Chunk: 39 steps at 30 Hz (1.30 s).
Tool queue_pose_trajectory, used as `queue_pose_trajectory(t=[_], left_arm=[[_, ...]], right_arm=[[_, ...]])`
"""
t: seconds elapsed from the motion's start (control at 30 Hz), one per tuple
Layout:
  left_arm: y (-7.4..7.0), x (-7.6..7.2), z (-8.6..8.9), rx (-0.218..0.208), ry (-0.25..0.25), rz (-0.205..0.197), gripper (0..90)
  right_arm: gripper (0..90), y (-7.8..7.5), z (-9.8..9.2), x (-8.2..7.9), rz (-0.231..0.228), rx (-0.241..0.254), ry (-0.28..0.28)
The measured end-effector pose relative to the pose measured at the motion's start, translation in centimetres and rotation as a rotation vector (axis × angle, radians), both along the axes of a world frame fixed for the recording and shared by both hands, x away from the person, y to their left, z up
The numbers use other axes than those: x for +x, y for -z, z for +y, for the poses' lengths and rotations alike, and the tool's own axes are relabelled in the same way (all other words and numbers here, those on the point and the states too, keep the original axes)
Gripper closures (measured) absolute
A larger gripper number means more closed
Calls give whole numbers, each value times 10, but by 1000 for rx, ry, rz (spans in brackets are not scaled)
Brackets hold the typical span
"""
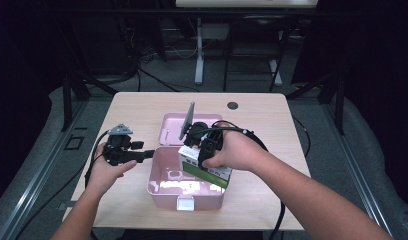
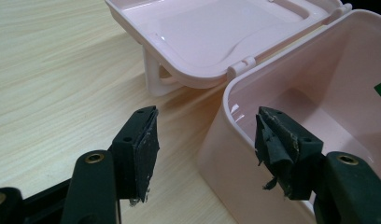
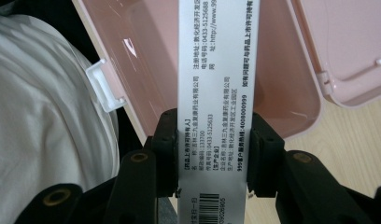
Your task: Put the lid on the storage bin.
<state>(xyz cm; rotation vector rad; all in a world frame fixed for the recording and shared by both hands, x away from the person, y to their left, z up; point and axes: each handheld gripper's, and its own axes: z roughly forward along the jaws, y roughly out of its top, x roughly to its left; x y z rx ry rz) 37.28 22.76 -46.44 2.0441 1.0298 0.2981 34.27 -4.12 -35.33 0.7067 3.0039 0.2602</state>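
Observation:
A pink plastic box (image 1: 157,172) stands mid-table with its lid (image 1: 171,129) swung open behind it. My right gripper (image 1: 202,155) is shut on a white and green medicine carton (image 1: 189,162), held over the box's right half. In the right gripper view the pads (image 3: 167,149) press both sides of the printed carton (image 3: 219,60), with the box's hollow (image 3: 282,93) below. My left gripper (image 1: 144,155) is open at the box's left wall. Its view shows the jaws (image 2: 205,149) astride the rim (image 2: 228,100), touching nothing.
A white latch (image 1: 186,203) sticks out from the box's near wall. The table (image 1: 137,107) has a dark round hole (image 1: 233,105) at the back. A person's white shirt (image 3: 44,116) lies close to the near edge. Black cables trail off both sides.

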Motion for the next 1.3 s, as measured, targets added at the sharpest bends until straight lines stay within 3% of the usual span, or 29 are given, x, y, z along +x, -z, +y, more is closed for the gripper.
queue_pose_trajectory(t=[0.1, 0.7, 1.03, 1.17, 1.3], left_arm=[[0, 0, 1, 0, 17, 14, 394], [0, 0, 1, 2, 18, 4, 397], [0, 1, 0, 3, 20, 1, 397], [1, 0, -1, 4, 4, -11, 397], [1, 0, -1, 6, 8, -15, 397]], right_arm=[[616, 0, 5, -1, -1, 3, -10], [615, 8, 26, -5, -5, -5, -105], [615, 25, 24, -4, 0, -9, -143], [615, 33, 23, -4, 3, -32, -163], [615, 39, 21, -5, 13, -19, -163]])
